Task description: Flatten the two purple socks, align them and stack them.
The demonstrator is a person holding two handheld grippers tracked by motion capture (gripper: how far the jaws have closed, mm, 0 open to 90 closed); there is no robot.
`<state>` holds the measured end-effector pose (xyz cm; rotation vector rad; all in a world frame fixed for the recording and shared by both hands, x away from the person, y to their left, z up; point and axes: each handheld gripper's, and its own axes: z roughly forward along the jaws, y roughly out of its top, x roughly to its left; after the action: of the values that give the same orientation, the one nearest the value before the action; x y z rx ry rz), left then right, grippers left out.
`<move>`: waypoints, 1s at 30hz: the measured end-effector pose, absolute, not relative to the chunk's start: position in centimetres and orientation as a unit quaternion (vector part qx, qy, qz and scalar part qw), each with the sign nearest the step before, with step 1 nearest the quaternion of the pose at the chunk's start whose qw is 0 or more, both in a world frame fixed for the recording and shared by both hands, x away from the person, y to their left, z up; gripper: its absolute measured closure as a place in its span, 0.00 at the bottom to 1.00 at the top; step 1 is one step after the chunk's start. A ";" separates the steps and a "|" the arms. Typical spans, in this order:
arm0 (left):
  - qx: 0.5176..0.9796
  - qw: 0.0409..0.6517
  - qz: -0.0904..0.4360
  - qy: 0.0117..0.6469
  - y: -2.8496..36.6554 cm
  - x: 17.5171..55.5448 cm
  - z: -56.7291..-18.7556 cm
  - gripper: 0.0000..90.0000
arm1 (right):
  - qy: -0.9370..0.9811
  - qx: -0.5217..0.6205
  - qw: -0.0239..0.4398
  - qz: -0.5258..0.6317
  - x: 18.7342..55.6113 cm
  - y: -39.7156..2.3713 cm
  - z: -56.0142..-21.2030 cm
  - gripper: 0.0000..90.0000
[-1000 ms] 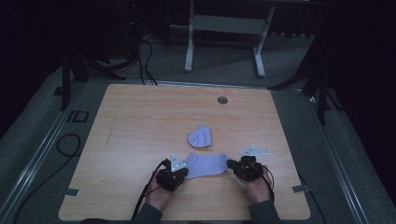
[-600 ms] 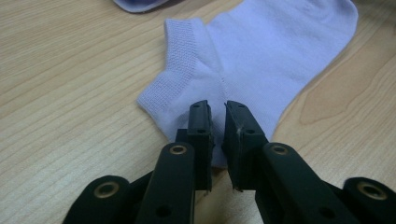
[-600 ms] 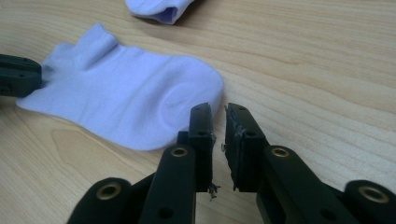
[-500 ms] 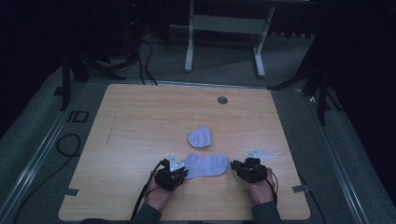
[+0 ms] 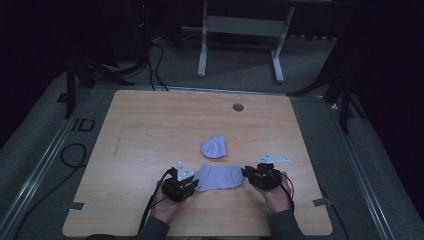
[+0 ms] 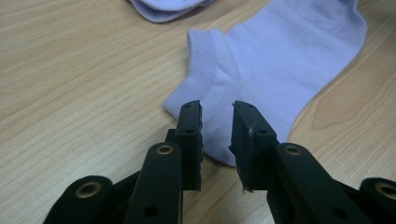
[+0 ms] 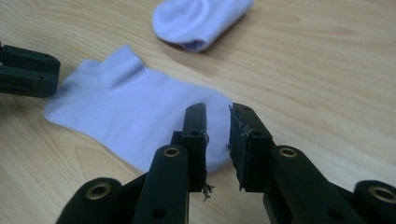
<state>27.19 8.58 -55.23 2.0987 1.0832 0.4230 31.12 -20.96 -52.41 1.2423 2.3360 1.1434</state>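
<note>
Left gripper: jaws parted by a narrow gap, just been opening, poised over heel end of flat lilac sock; nothing pinched, pads clear of fabric. Right gripper: same story, narrow gap, just been opening, tips over toe end of same sock, no grip. From high view: left gripper and right gripper at opposite ends of sock, laid flat on near part of tabletop. Just beyond: second sock, folded into bundle, close to flat one, not touching.
</note>
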 end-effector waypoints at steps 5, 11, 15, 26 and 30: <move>0.814 0.362 0.165 0.424 8.9 27.3 -55.2 0.80 | 0.813 0.410 0.128 0.392 32.1 -19.7 -51.6 0.85; 0.811 0.363 0.165 0.429 9.0 27.3 -55.2 0.81 | 0.835 0.378 0.130 0.378 34.2 -16.5 -51.0 0.85; 0.810 0.363 0.165 0.429 9.1 27.4 -55.2 0.81 | 0.849 0.357 0.132 0.368 35.5 -14.3 -50.9 0.85; 0.808 0.366 0.165 0.431 9.2 27.4 -55.2 0.80 | 0.864 0.345 0.131 0.341 38.7 -10.2 -51.9 0.81; 0.811 0.363 0.165 0.429 9.1 27.4 -55.2 0.80 | 0.865 0.348 0.129 0.337 39.6 -9.2 -52.1 0.77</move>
<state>27.42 9.10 -55.20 2.0861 1.1031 0.4256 39.59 -9.23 -52.12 1.0128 2.5138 0.9799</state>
